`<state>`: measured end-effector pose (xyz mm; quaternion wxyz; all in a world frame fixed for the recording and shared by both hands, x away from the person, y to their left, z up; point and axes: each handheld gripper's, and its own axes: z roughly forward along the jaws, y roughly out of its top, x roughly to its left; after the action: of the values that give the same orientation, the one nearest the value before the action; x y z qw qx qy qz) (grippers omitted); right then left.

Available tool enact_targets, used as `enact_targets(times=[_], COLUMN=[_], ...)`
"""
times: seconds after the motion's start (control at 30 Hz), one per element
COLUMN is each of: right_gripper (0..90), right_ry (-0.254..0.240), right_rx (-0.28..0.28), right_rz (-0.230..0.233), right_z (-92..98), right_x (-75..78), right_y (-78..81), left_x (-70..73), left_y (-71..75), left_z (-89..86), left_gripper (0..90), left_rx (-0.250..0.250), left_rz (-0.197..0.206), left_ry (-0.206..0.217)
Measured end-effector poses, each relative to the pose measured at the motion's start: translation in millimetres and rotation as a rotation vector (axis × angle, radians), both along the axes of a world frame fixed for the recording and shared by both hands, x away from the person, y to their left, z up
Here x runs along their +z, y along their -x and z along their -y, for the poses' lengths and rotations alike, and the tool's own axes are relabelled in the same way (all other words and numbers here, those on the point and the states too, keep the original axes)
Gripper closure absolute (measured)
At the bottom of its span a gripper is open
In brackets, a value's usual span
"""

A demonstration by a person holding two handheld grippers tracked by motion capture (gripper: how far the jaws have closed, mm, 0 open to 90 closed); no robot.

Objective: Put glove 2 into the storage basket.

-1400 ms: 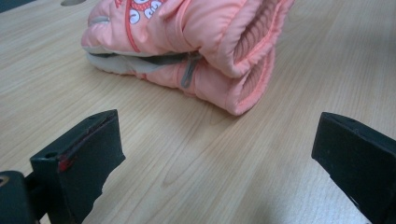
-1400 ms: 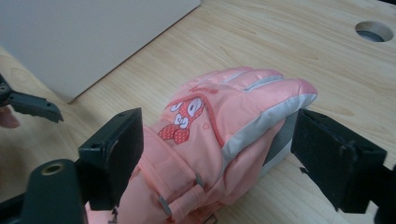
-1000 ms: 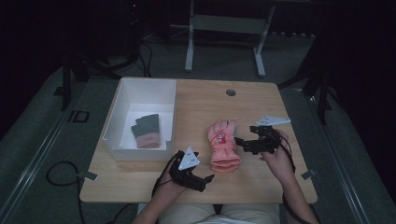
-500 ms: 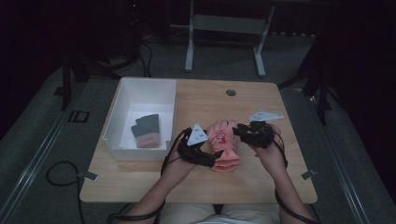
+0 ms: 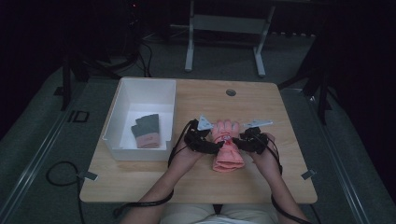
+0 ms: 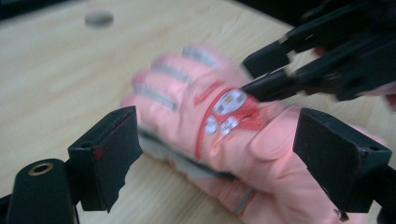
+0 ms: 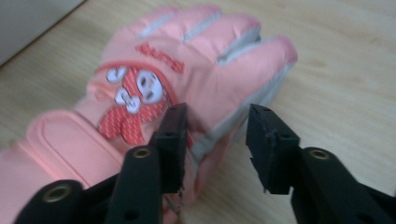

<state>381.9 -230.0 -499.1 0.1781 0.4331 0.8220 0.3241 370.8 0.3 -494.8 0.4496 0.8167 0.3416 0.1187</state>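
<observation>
Both tools have closed in on the padded pink glove [image 5: 227, 147]: left tool [image 6: 219, 154] straddles it open; right tool [image 7: 217, 140] reopening, pinching nothing, at its edge.

High view: fixed above the near edge of the tabletop [image 5: 261, 100], facing forward and down; distant enough to take in the whole surface, the white bin [image 5: 122, 100], forearms entering from the bottom edge, floor and stands beyond.

Left gripper view: mounted on the left hand-held gripper [image 5: 212, 146], low over the wood, looking along its own jaws; very near the pink glove [image 6: 219, 126] (blurred), the right hand-held gripper [image 6: 254, 77] opposite at upper right.

Right gripper view: mounted on the right hand-held gripper, facing the glove's edge from the other side, equally close.

Shared by all three: the pink glove and surrounding tabletop.
</observation>
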Motion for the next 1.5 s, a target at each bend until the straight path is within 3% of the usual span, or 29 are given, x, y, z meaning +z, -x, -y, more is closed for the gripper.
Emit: enact_targets(times=[0.1,0.27,0.37,0.4,0.47,0.53,0.6,0.7,0.77,0.93,1.03,1.2,1.43,1.5], right_gripper=[49.0,46.2,44.6,44.6,47.4,56.5,64.2,70.0,71.8,73.4,74.0,74.3,74.4,74.4], right_ry=[0.001,0.008,-0.009,-0.016,-0.016,-0.048,-0.079,-0.083,-0.097,-0.149,-0.158,-0.158,-0.193,-0.194], right_rx=[0.012,0.041,0.048,0.05,0.051,0.061,0.071,0.069,0.059,0.058,0.061,0.065,0.077,0.079], right_rz=[-0.024,-0.05,-0.081,-0.094,-0.109,-0.139,-0.158,-0.163,-0.157,-0.152,-0.135,-0.101,-0.066,-0.041], right_z=[2.6,0.4,-0.4,-1.4,-3.5,-2.2,-1.3,-2.8,-2.4,2.5,3.1,1.3,1.7,0.2], right_x=[-3.5,-10.1,-14.8,-17.2,-20.8,-23.5,-25.3,-24.2,-21.9,-17.3,-10.9,3.7,25.3,36.9], right_y=[-3.3,-7.2,-11.2,-12.7,-14.2,-16.4,-16.9,-15.7,-14.4,-10.8,-8.1,-3.8,1.1,3.1], left_x=[-12.2,-33.1,-49.6,-52.6,-58.8,-60.4,-58.5,-52.5,-48.5,-38.5,-27.8,-12.3,13.8,24.5], left_y=[-10.3,-28.4,-38.9,-40.7,-46.6,-49.8,-49.1,-44.6,-42.3,-38.6,-36.0,-33.9,-31.2,-30.8], left_z=[2.6,1.7,4.6,5.9,8.1,9.3,10.3,10.8,10.1,9.3,9.6,7.6,1.5,-0.6], left_gripper=[14.2,15.3,21.0,23.9,28.3,35.1,47.2,67.8,73.1,76.0,76.7,77.3,77.4,77.4], left_rx=[0.014,0.035,0.028,0.021,0.005,-0.019,-0.042,-0.06,-0.066,-0.078,-0.082,-0.095,-0.117,-0.119], left_rz=[-0.063,-0.207,-0.292,-0.303,-0.359,-0.38,-0.369,-0.331,-0.327,-0.325,-0.301,-0.281,-0.244,-0.232], left_ry=[-0.017,0.025,0.035,0.04,0.082,0.102,0.105,0.085,0.088,0.102,0.096,0.09,0.105,0.11])
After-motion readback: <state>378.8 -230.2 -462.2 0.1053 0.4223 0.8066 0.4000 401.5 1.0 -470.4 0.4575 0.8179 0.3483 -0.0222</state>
